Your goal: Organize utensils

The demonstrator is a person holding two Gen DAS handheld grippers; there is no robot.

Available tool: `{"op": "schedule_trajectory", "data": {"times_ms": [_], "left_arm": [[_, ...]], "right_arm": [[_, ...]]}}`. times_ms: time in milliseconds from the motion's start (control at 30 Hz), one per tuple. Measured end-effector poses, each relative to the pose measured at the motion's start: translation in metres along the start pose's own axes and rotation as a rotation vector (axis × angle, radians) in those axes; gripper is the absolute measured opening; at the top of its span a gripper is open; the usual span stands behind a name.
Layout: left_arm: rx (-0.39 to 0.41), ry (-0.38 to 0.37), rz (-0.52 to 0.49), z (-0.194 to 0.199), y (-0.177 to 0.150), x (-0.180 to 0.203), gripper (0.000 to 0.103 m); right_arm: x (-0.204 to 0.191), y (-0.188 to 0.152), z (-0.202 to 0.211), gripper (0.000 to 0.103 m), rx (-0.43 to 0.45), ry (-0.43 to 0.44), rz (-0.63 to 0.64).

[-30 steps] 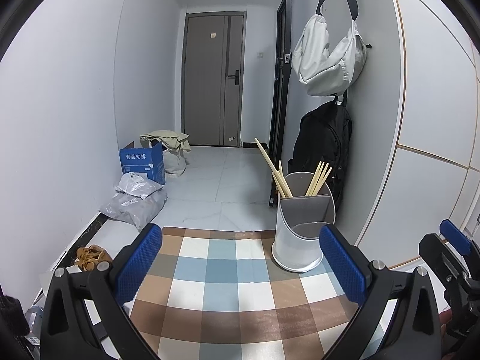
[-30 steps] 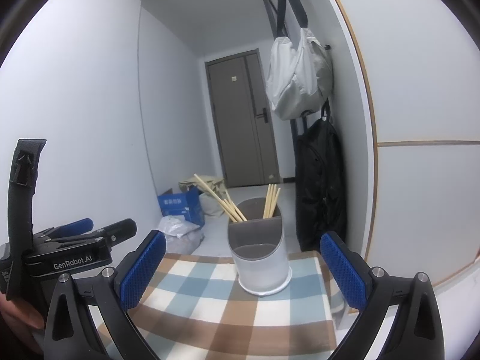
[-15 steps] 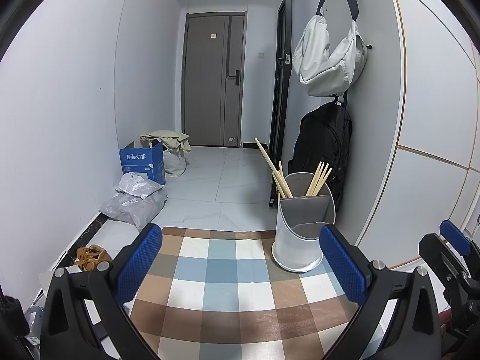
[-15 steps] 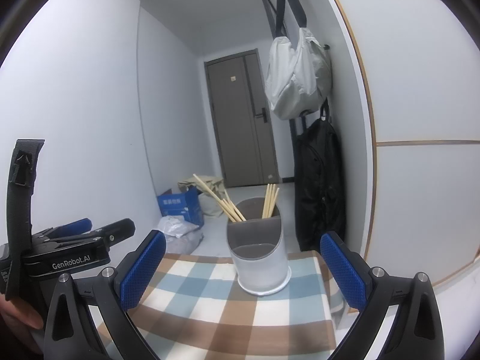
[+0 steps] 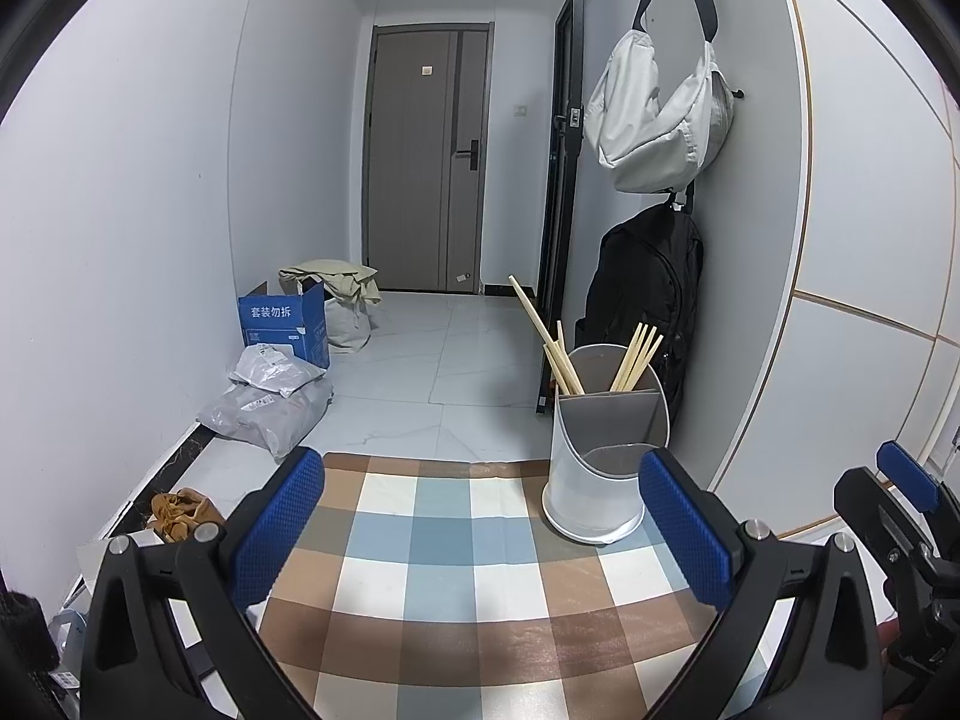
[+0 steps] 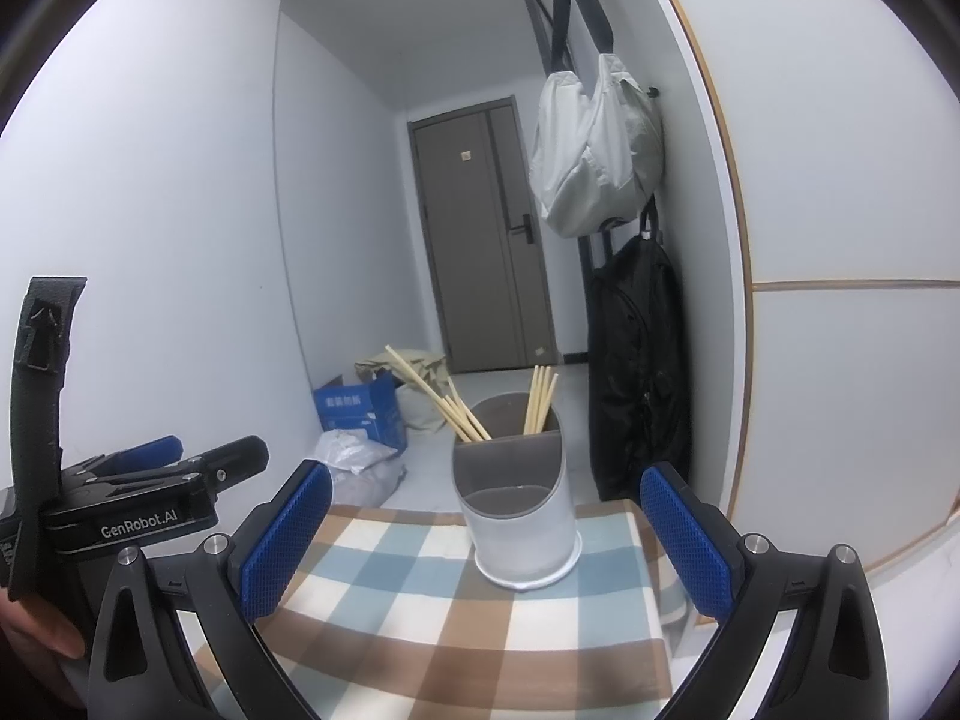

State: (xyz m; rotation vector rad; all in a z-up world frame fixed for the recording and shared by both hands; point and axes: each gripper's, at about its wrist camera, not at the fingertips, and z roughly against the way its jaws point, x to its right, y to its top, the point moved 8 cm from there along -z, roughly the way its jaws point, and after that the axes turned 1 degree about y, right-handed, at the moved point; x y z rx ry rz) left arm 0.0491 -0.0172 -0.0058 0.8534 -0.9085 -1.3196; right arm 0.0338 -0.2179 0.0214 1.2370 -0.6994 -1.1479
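A white and grey utensil holder (image 5: pixel 603 462) stands at the far right of the checked tablecloth (image 5: pixel 456 570). It also shows in the right wrist view (image 6: pixel 519 525). Several wooden chopsticks (image 5: pixel 555 354) stand in its back compartments, one group leaning left, one (image 5: pixel 636 357) leaning right; the front compartment looks empty. My left gripper (image 5: pixel 480 531) is open and empty, hovering over the cloth short of the holder. My right gripper (image 6: pixel 486 540) is open and empty, with the holder straight ahead between its fingers. The left gripper's body (image 6: pixel 138 492) shows at the left of the right wrist view.
A wall (image 5: pixel 840 240) runs close on the right with a grey bag (image 5: pixel 657 126) and a black backpack (image 5: pixel 648 300) hanging. On the floor beyond the table are a blue box (image 5: pixel 282 324) and plastic parcels (image 5: pixel 270 402). A door (image 5: pixel 426 180) closes the hallway.
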Motion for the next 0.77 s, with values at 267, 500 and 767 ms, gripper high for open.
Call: {"op": "schedule_trajectory", "data": {"times_ms": [267, 500, 767], "left_arm": [[0.001, 0.004, -0.003, 0.0, -0.0005, 0.0013, 0.102], [0.007, 0.008, -0.004, 0.0012, -0.0004, 0.0018, 0.102], [0.027, 0.024, 0.017, 0.0031, 0.0018, -0.0046, 0.102]], "right_arm": [[-0.0002, 0.0003, 0.0, 0.103, 0.0, 0.0, 0.001], [0.0005, 0.0004, -0.0006, 0.103, -0.001, -0.001, 0.0], [0.0024, -0.0058, -0.0007, 0.103, -0.013, -0.005, -0.012]]}}
